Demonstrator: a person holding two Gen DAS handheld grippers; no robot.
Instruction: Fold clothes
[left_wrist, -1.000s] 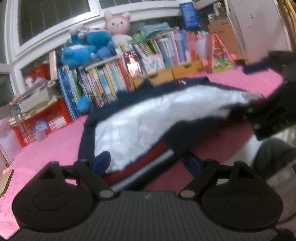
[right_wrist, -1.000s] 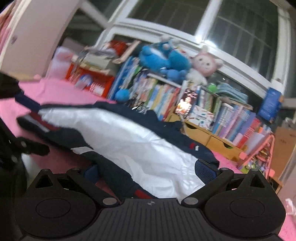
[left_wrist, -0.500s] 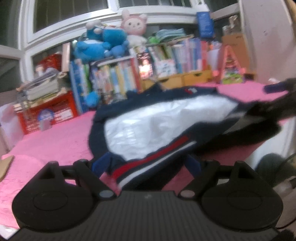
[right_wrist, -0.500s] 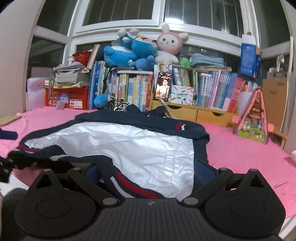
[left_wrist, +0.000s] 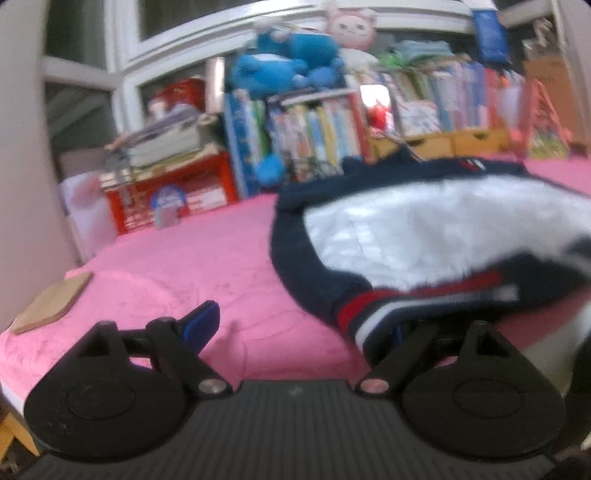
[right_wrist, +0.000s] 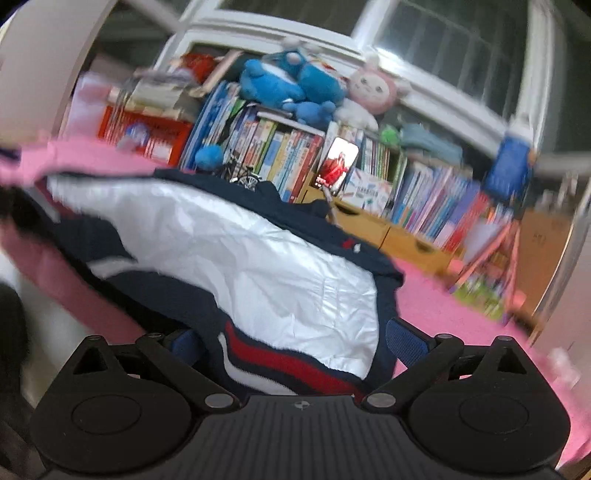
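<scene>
Jacket (left_wrist: 424, 236): navy with white lining up, red and white striped hem; lies on the pink tabletop (left_wrist: 207, 258) toward its near edge, hem corner hanging past that edge on the left-wrist side.
Left gripper (left_wrist: 299, 325): fingers spread wide; left blue pad (left_wrist: 201, 321) over bare pink cloth, right finger hidden behind the striped hem; nothing clamped between them.
Right gripper (right_wrist: 295, 343): fingers apart on either side of the hem (right_wrist: 280, 358), cloth bunched in the gap; cannot tell whether any of it is pinched.
Open room: wide bare pink stretch left of the jacket, up to the wooden coaster (left_wrist: 51, 302) at the near left corner; another bare stretch beyond the jacket's right side.
Far edge: crowded with books (left_wrist: 317, 136), red crate (left_wrist: 173, 199), blue plush toys (right_wrist: 291, 85), wooden drawers (right_wrist: 388, 232).
Change from half a second ago: left gripper shifted left, hem now at its right finger rather than centred; right-wrist view tilted, jacket in the same place.
</scene>
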